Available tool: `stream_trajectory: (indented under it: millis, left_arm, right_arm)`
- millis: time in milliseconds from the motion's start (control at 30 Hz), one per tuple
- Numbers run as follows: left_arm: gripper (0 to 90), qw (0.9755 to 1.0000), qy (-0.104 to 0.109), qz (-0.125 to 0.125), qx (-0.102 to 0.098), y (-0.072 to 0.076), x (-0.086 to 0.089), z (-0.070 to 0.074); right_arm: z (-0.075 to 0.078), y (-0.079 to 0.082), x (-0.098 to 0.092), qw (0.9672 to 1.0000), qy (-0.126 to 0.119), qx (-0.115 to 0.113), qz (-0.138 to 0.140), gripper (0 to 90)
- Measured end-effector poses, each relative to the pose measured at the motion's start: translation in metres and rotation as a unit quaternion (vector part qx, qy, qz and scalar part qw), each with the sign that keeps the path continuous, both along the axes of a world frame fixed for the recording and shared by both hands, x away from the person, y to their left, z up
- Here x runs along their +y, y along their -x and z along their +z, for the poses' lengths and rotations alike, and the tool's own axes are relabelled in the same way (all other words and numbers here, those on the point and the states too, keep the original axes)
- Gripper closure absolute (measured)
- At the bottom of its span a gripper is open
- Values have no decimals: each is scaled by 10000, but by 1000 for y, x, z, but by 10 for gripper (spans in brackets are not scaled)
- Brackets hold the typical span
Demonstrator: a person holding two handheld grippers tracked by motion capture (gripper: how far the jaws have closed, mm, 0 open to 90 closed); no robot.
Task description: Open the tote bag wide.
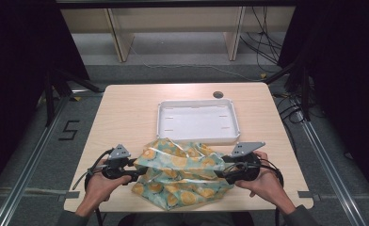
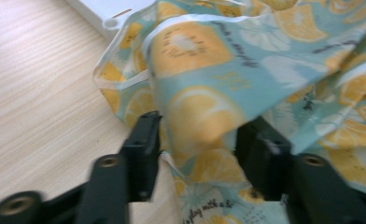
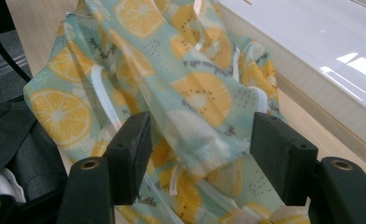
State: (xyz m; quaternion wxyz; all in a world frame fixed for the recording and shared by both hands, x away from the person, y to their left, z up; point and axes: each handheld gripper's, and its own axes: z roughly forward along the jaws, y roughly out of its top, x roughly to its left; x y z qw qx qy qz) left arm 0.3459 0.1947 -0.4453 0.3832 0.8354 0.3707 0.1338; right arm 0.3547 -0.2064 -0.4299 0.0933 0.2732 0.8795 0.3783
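Nearest the high camera: two forearms coming in from the bottom edge, one hand on each tool. Left gripper (image 1: 138,172) at the cloth's left edge, right gripper (image 1: 222,173) at its right edge, both pointing inward toward each other across the heap.

Cloth (image 1: 182,172): thin printed fabric, pale blue-green ground with orange and lemon slices and small black lettering. White binding or strap runs through the folds. Crumpled, bunched, no clear shape readable yet. It lies on the near half of the table (image 1: 126,113), its far edge just touching or overlapping the near rim of the white tray (image 1: 164,123); cannot tell which. Tray looks empty.

Left gripper view: jaws spread, a fold of cloth (image 2: 204,121) bulging up between them. The pads stand on either side of the fold without clamping it; the picture is slightly blurred. Right gripper view: jaws likewise spread, a ridge of cloth (image 3: 200,116) running between them and away from the camera, not squeezed.

Key relation: the heap's long axis runs left to right between the two tools, so each gripper has its own end of the cloth straight ahead and neither is clearly nearer. Judgement: a closing pinch on both sides, then pulling apart, would spread the fabric; risk is catching several layers at once, since the folds are stacked.
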Motion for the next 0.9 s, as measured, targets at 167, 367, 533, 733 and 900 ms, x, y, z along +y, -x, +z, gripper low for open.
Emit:
stream_trajectory:
  millis: [167,367,533,733,900]
  left_arm:
    - [389,9997,67,-105,-228,16,-12,27]
    - [404,9980,584,-232,-51,38,-24,32]
    - [411,9960,820,-299,183,47,-35,25]
    - [378,9961,748,-452,141,53,-59,17]
    - [344,9971,471,-584,122,38,-73,-3]
  right_arm:
    - [-3,-2,9,10000,-68,0,50,398]
    - [0,-5,14,9998,77,-12,171,399]
    - [-2,-6,15,9999,34,-21,137,396]
    - [-2,-7,16,9998,41,33,176,394]
    - [-1,-10,21,9999,46,34,157,394]
